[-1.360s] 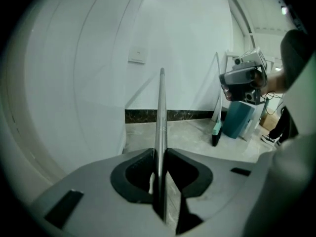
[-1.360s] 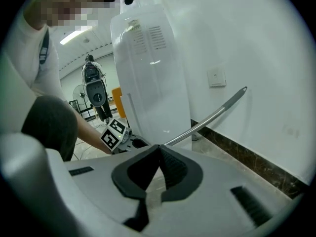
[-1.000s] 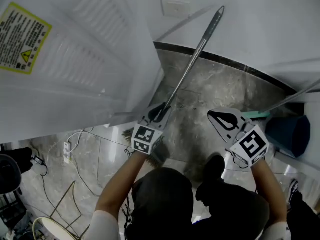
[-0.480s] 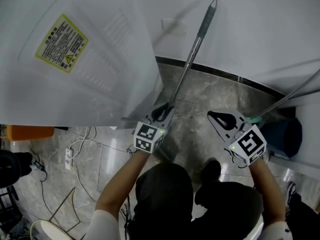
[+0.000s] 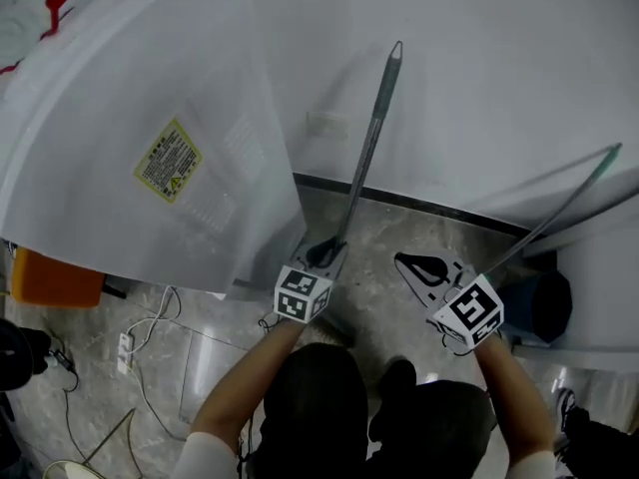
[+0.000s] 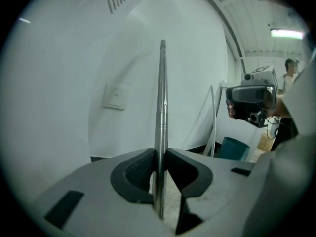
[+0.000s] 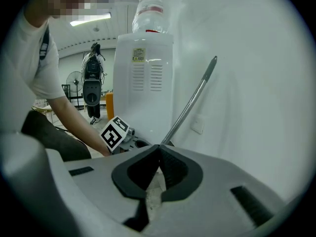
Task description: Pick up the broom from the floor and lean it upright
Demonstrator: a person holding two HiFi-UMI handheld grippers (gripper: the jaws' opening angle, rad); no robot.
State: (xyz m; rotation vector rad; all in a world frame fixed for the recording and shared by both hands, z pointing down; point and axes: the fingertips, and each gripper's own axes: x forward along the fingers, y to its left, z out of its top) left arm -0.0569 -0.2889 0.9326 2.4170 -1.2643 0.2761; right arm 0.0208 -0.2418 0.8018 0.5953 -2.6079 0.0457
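The broom (image 5: 365, 158) shows as a slim steel handle (image 6: 160, 107) ending in a darker grey grip with a small hanging loop at the top. Its brush end is hidden below the hands in the head view. It stands close to upright in front of the white wall (image 5: 479, 78); whether the tip touches the wall cannot be told. The left gripper (image 5: 325, 253) is clamped low on the handle, its ribbed pads pressing the steel from both sides. The right gripper (image 5: 404, 263) hangs beside it, apart from the broom, jaws drawn together at the tips with nothing between them.

A white water dispenser (image 5: 200, 118) (yellow warning label on its back) crowds the left side, its corner just beside the left gripper. A switch plate (image 5: 327, 123) sits on the wall just left of the handle, above a black baseboard (image 5: 419, 203). On the right a second long pole (image 5: 559, 200) leans over a teal bin (image 5: 539, 305). The marble floor (image 5: 389, 230) lies open between the dispenser and the bin. Cables (image 5: 150, 332) trail at lower left.
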